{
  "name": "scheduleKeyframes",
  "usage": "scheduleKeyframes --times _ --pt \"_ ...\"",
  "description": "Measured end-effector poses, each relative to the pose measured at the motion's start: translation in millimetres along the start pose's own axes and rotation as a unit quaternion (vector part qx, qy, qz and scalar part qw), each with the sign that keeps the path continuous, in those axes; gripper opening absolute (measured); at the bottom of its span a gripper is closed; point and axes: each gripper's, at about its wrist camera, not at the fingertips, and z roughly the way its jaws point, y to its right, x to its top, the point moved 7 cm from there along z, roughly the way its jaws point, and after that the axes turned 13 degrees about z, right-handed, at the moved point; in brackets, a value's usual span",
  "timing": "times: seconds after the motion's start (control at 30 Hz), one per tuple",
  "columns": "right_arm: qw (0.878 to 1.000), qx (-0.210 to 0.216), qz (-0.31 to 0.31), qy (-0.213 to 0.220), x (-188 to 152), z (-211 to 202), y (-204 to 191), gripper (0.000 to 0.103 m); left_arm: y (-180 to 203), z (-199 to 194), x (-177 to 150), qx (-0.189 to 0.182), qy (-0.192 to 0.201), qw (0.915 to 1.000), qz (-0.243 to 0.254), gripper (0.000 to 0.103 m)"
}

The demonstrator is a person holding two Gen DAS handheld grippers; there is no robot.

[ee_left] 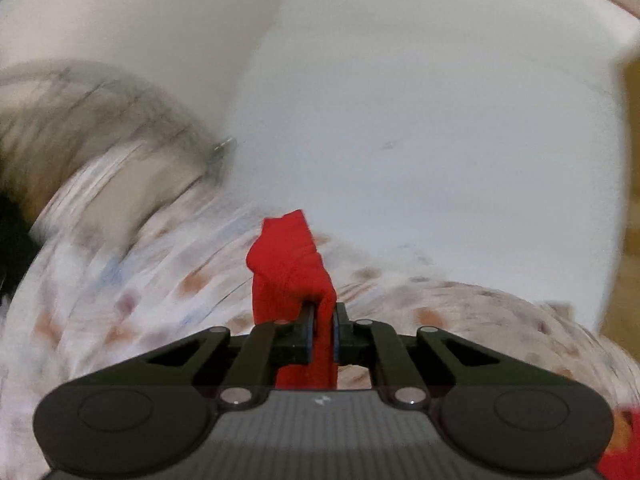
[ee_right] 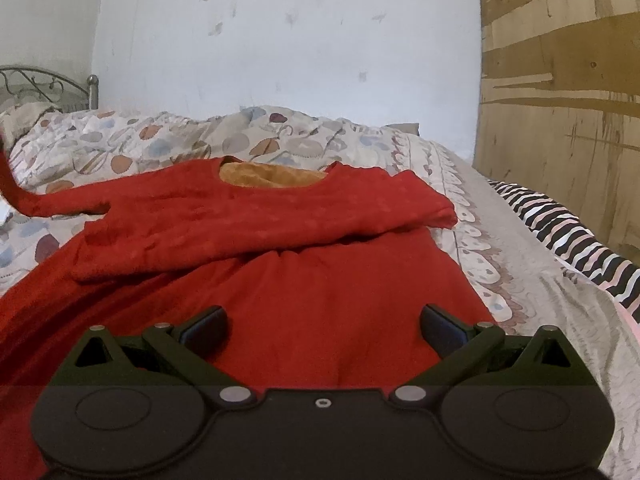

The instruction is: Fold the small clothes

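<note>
Left tongs (ee_left: 323,326) clamp a sleeve end of the red knit long-sleeved top (ee_right: 280,264); right tongs (ee_right: 322,330) hang spread directly above its body, spread on the patterned bed quilt (ee_right: 168,136). Risk: the narrow pinch may slip, dropping the sleeve mid-fold.

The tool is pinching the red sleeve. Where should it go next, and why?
Probably carry the pinched sleeve across onto the red fleece top lying on the patterned bedspread. The left tool is shut on that sleeve, the other sleeve already lies folded over the chest, and the right tool is open over the hem.
</note>
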Motion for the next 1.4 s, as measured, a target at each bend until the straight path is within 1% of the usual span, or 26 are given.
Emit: scheduleKeyframes --times 0.07,0.13,0.2,0.23,0.3,0.37,0.43,0.47,0.53,0.6,0.67,0.7,0.73,0.83,0.87,0.97,1.0,1.03,1.07,1.1,1.13,1.2,1.23,1.27,1.33,1.4 --pt "1.0 0.007 0.007 0.005 1 -2 1 0.103 36 -11 20 -0.043 0.025 0.9981 0.038 0.008" --pt "0.999 0.019 0.022 0.017 3 -8 4 0.103 72 -25 35 -0.084 0.048 0.9932 0.065 0.008" --pt "0.998 0.033 0.052 0.032 9 -18 11 0.103 109 -43 46 -0.128 0.066 0.9856 0.089 0.008" --pt "0.996 0.035 0.072 0.037 13 -23 17 0.103 127 -51 49 -0.149 0.071 0.9814 0.097 0.008" --pt "0.992 0.028 0.111 0.047 18 -37 32 0.103 165 -71 49 -0.197 0.076 0.9703 0.119 0.008" --pt "0.989 0.022 0.136 0.058 20 -52 47 0.103 199 -91 43 -0.237 0.079 0.9591 0.134 0.008" --pt "0.988 0.009 0.144 0.059 18 -64 60 0.103 235 -110 30 -0.28 0.07 0.9462 0.146 0.008" --pt "0.988 0.003 0.145 0.059 17 -71 66 0.103 247 -117 22 -0.296 0.065 0.9413 0.149 0.008" --pt "0.988 -0.007 0.146 0.059 15 -82 77 0.103 274 -131 -1 -0.333 0.046 0.9296 0.152 0.008" --pt "0.988 -0.02 0.144 0.058 14 -91 88 0.103 294 -145 -27 -0.36 0.022 0.9185 0.162 0.008" --pt "0.987 -0.033 0.146 0.059 14 -98 101 0.103 311 -158 -52 -0.373 0.009 0.9088 0.186 0.008" --pt "0.986 -0.035 0.149 0.059 13 -101 106 0.103 317 -165 -64 -0.38 0.007 0.9026 0.203 0.008" --pt "0.986 -0.034 0.153 0.058 13 -103 111 0.103 323 -169 -74 -0.384 0.002 0.898 0.215 0.008" --pt "0.983 -0.018 0.172 0.054 11 -107 119 0.103 329 -181 -104 -0.384 -0.033 0.8891 0.247 0.009" --pt "0.983 -0.014 0.176 0.053 11 -106 119 0.103 328 -182 -110 -0.383 -0.041 0.8877 0.251 0.009" --pt "0.982 -0.002 0.179 0.05 14 -102 115 0.103 326 -191 -117 -0.39 -0.048 0.8816 0.262 0.013" --pt "0.983 0.001 0.179 0.051 16 -100 111 0.103 327 -195 -119 -0.394 -0.048 0.8782 0.267 0.025" --pt "0.982 0.003 0.179 0.052 17 -98 108 0.103 328 -197 -118 -0.402 -0.047 0.8727 0.273 0.053" --pt "0.982 0.004 0.182 0.051 19 -95 104 0.103 326 -202 -119 -0.409 -0.046 0.8688 0.275 0.069" --pt "0.981 0.006 0.186 0.047 21 -91 101 0.103 322 -208 -120 -0.413 -0.043 0.8673 0.275 0.087" --pt "0.98 0.009 0.193 0.042 23 -86 97 0.103 318 -216 -120 -0.417 -0.037 0.8665 0.271 0.088" --pt "0.978 0.03 0.202 0.031 30 -79 87 0.103 312 -232 -122 -0.428 -0.032 0.86 0.276 0.089" --pt "0.979 0.04 0.2 0.027 34 -76 81 0.103 307 -235 -123 -0.424 -0.035 0.8601 0.281 0.089" --pt "0.98 0.044 0.194 0.023 37 -72 76 0.103 302 -239 -122 -0.416 -0.037 0.8633 0.283 0.09" --pt "0.984 0.05 0.173 0.009 41 -64 63 0.103 290 -240 -123 -0.387 -0.055 0.876 0.282 0.095" --pt "0.988 0.052 0.143 -0.01 43 -55 49 0.103 273 -236 -124 -0.356 -0.082 0.8902 0.273 0.098"
